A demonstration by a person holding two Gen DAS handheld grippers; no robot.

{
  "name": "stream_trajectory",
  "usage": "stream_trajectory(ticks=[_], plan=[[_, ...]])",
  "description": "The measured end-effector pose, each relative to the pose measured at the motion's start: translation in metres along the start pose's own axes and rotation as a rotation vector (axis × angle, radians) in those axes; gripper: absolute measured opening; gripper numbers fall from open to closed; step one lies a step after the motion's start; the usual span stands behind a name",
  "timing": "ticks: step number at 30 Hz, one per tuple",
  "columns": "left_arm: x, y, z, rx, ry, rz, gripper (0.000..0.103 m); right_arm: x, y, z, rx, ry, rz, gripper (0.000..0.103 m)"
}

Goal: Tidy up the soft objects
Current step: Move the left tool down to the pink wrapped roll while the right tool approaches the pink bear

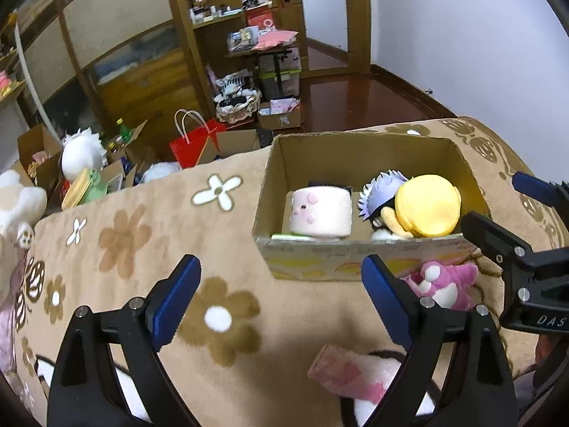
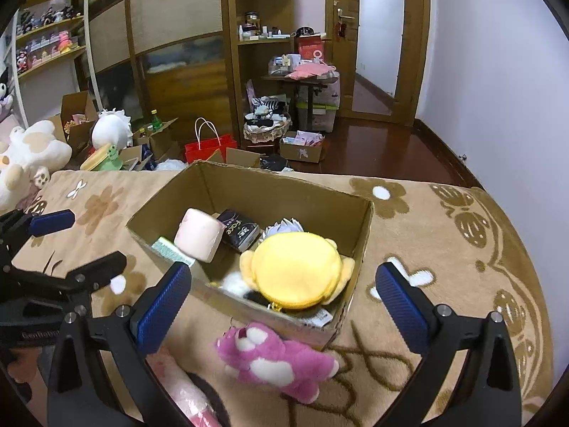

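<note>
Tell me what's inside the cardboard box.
The cardboard box holds a pink cylinder plush, a yellow round plush, a spiky-haired doll, a dark packet and a green item. Anything beneath the plushes is hidden.

Cardboard box [image 2: 359, 235]: matt brown, rough cut edges. Blanket [image 1: 227, 249]: fuzzy cloth w/ flower print. Pink plush [image 2: 281, 359] & yellow plush [image 2: 297, 268]: soft fabric. Gripper pads [image 2: 161, 306]: blue textured rubber-like, arms matt black plastic, shiny metal pins. Floor [image 2: 384, 146]: glossy dark wood
</note>
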State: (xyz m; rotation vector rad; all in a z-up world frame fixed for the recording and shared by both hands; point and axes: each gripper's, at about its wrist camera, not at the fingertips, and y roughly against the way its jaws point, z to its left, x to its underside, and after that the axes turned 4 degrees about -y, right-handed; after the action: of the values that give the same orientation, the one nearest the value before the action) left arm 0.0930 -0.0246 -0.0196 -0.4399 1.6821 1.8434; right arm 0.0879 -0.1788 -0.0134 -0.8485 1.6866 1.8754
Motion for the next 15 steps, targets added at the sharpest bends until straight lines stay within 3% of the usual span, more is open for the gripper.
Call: stream_trajectory(ticks=[15], plan=[[0.040,0.003,-0.002,0.042,0.136,0.174,0.091,0.027,0.024,-0.001,-0.011,-0.025,0.055,0.103]])
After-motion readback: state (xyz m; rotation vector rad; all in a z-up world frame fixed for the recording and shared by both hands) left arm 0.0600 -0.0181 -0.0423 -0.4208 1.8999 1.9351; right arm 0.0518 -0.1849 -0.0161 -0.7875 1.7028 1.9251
